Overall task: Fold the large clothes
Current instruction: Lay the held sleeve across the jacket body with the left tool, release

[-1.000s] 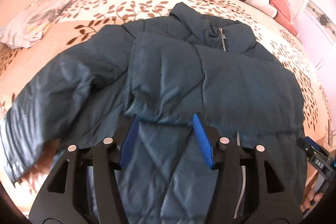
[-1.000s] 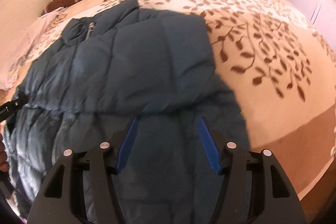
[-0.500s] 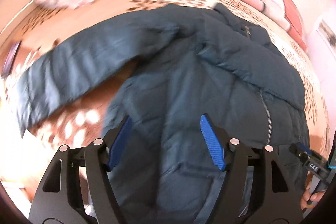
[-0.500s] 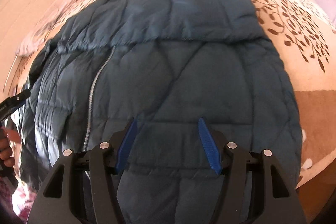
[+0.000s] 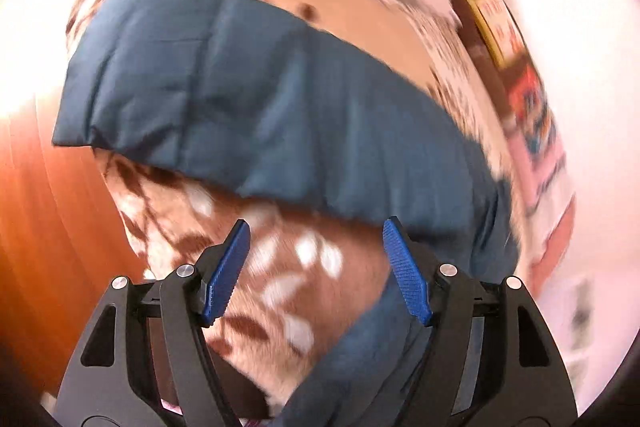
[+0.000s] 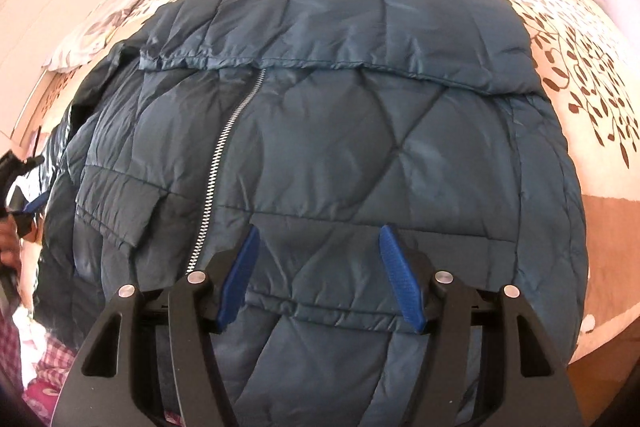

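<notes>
Blue puffer jacket (image 6: 340,131) flat on bed (image 6: 580,59), one sleeve (image 6: 320,39) folded across chest. Other sleeve (image 5: 240,99) lies out sideways. Left gripper (image 5: 316,267) wide open, empty, near it; right gripper (image 6: 320,275) wide open, empty, above hem. Next: grab sleeve, fold in.

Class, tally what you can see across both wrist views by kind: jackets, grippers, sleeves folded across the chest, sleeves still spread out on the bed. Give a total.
Jackets: 1, blue quilted jacket
Grippers: 2, left gripper and right gripper, both open
Folded sleeves: 1, folded sleeve
Spread sleeves: 1, outstretched sleeve
Total: 5
</notes>
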A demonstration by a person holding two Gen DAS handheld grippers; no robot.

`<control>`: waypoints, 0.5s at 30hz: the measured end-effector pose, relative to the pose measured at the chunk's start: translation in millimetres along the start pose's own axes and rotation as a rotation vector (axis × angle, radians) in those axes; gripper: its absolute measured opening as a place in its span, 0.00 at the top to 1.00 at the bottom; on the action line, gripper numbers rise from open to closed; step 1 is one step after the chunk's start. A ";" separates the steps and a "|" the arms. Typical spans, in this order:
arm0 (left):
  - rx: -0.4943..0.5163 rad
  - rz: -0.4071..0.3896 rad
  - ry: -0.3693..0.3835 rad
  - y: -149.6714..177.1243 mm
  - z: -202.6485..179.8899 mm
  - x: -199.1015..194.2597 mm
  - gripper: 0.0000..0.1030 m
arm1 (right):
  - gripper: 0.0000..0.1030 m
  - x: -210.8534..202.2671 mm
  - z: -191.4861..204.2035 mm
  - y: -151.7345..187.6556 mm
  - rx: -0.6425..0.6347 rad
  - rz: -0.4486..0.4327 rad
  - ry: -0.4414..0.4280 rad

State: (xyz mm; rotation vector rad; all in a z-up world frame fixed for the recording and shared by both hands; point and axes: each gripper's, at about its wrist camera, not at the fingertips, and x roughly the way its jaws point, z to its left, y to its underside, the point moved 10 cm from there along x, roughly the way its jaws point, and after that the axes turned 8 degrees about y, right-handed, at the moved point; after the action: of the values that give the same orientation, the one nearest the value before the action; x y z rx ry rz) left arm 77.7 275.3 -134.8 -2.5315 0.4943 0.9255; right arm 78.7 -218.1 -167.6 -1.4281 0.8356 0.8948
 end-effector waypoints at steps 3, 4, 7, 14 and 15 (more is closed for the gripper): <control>-0.120 -0.043 0.024 -15.2 19.4 2.4 0.33 | 0.40 -2.2 2.2 0.9 -0.010 -0.001 0.002; -0.149 -0.043 0.034 -18.4 23.8 5.6 0.33 | 0.40 -2.3 3.3 0.6 -0.013 -0.001 0.002; -0.204 -0.034 0.060 -22.8 30.2 13.2 0.32 | 0.40 -1.3 6.7 0.4 -0.023 0.001 0.001; -0.222 -0.121 0.027 -33.6 32.3 10.8 0.40 | 0.40 2.6 14.2 1.5 -0.044 0.010 0.003; -0.207 -0.132 0.001 -34.5 35.1 7.3 0.49 | 0.40 2.4 14.3 1.3 -0.047 0.009 0.005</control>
State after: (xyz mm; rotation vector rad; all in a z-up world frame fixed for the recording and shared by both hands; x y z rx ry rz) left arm 80.0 320.3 -155.9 -2.7107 0.2381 0.9700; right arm 78.0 -203.9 -170.5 -1.4688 0.8296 0.9237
